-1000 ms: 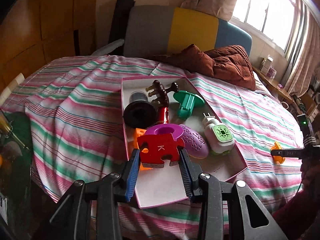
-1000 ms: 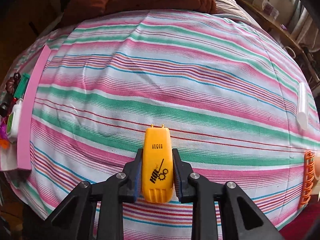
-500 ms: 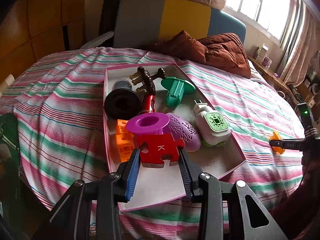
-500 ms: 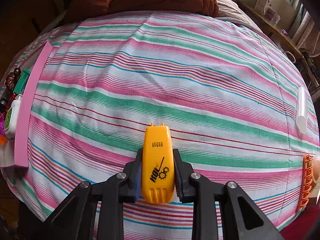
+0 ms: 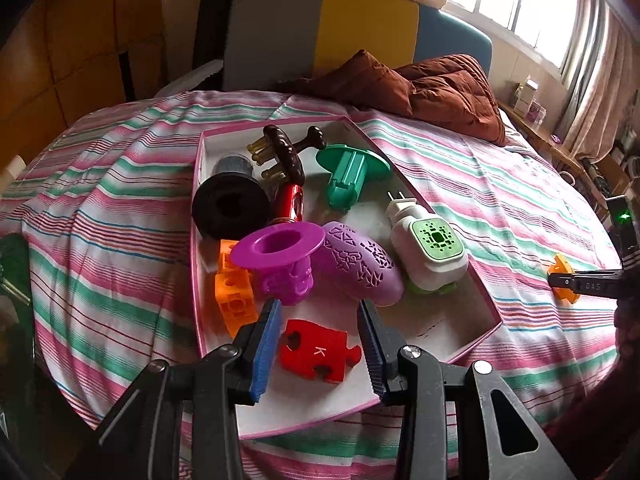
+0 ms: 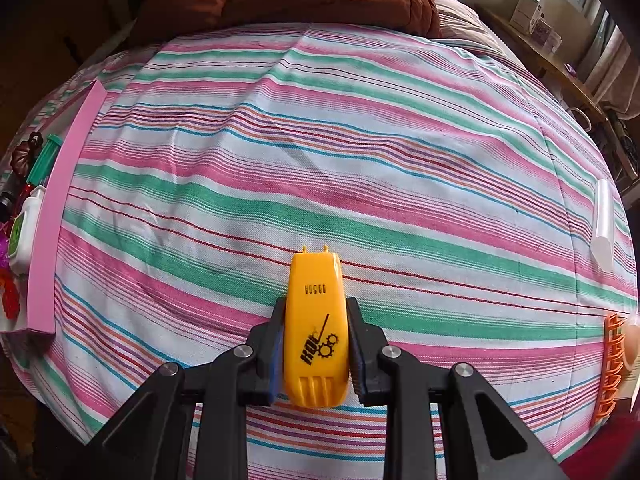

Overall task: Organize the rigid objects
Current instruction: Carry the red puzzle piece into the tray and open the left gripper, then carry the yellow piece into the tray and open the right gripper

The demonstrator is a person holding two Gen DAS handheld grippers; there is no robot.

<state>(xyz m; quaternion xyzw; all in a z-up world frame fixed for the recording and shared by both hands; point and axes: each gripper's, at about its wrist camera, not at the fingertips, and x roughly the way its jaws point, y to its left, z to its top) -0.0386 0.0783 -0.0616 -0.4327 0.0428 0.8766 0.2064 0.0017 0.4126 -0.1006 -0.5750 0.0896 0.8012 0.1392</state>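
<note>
A red puzzle piece marked K (image 5: 316, 354) lies on the floor of the pink-rimmed white tray (image 5: 460, 312), at its near end. My left gripper (image 5: 320, 344) is open, its jaws on either side of the piece and apart from it. The tray also holds a purple flanged cup (image 5: 282, 256), a purple oval shell (image 5: 360, 268), an orange block (image 5: 234, 294), a white plug-in device (image 5: 430, 248), a green flanged piece (image 5: 350, 172) and a black spool (image 5: 230, 208). My right gripper (image 6: 316, 344) is shut on a yellow plastic casing (image 6: 316, 332) over the striped bedspread; it also shows in the left wrist view (image 5: 584, 284).
The tray's pink side (image 6: 52, 216) is at the far left of the right wrist view. A white tube (image 6: 604, 224) and an orange comb-like piece (image 6: 612, 364) lie at the bed's right edge. A brown quilt (image 5: 436, 88) and a headboard are at the back.
My left gripper has opened and let go of the red puzzle piece, which now lies in the tray. The right gripper has stayed nearly still with the yellow casing.
</note>
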